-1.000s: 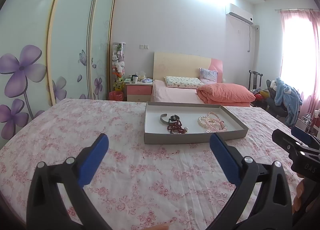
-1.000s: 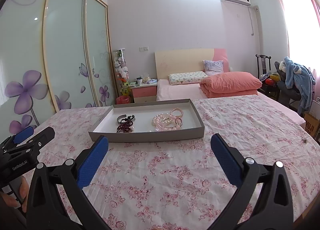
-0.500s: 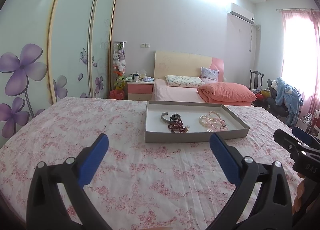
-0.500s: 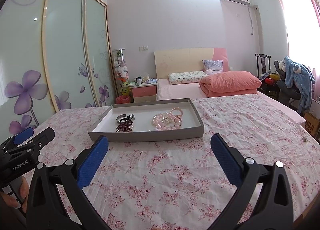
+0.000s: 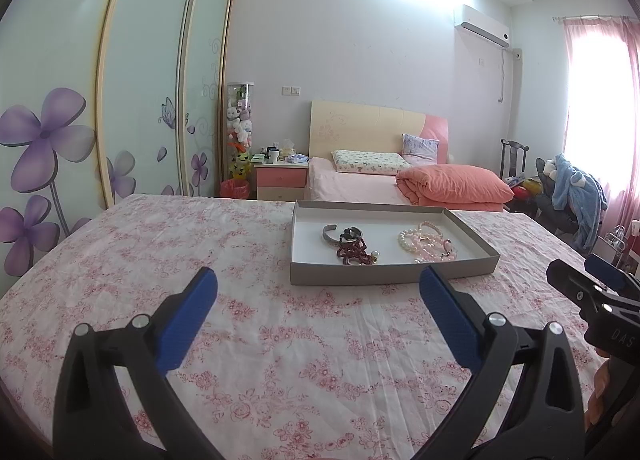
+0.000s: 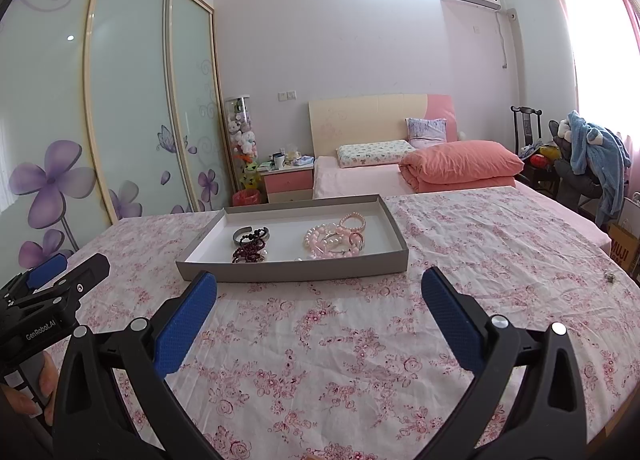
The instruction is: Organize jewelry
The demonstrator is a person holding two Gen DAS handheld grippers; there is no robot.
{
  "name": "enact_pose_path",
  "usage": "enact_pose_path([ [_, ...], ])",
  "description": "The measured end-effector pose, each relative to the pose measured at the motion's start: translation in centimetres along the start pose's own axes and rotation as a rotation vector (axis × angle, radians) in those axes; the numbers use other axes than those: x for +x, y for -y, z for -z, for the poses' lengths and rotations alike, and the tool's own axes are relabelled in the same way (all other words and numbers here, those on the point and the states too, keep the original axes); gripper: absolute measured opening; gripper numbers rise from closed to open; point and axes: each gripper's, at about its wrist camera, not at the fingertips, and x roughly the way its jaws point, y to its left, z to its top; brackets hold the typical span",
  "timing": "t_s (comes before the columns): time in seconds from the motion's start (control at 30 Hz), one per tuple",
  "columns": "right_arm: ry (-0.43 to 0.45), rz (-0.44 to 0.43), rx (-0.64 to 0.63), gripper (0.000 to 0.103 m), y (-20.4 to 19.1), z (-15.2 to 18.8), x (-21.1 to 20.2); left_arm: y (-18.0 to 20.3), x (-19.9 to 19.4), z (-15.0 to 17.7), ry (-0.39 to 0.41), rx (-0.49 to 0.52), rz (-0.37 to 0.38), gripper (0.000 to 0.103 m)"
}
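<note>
Hovering low over floral bedspread (image 5: 248, 244): L gripper (image 5: 318, 302) and R gripper (image 6: 320, 306), both w/ jaws spread wide, nothing held. Grey shallow tray (image 6: 292, 271) sits on spread just beyond fingertips, centre-far. In tray, left side: silver cuff bangle (image 5: 330, 235) touching dark red bead bracelets (image 5: 354, 251); right side: pink/white pearl bracelets (image 6: 334, 238) in heap. Groups apart. Far bkgd: bed w/ salmon duvet (image 5: 454, 184).
</note>
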Motion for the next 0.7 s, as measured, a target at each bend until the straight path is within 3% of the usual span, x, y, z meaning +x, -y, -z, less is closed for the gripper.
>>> enact_pose_path([
  [0.7,-0.002,0.0,0.003,0.101,0.08,0.18,0.03,-0.01,0.16,0.31,-0.008,0.001,0.0,0.099],
])
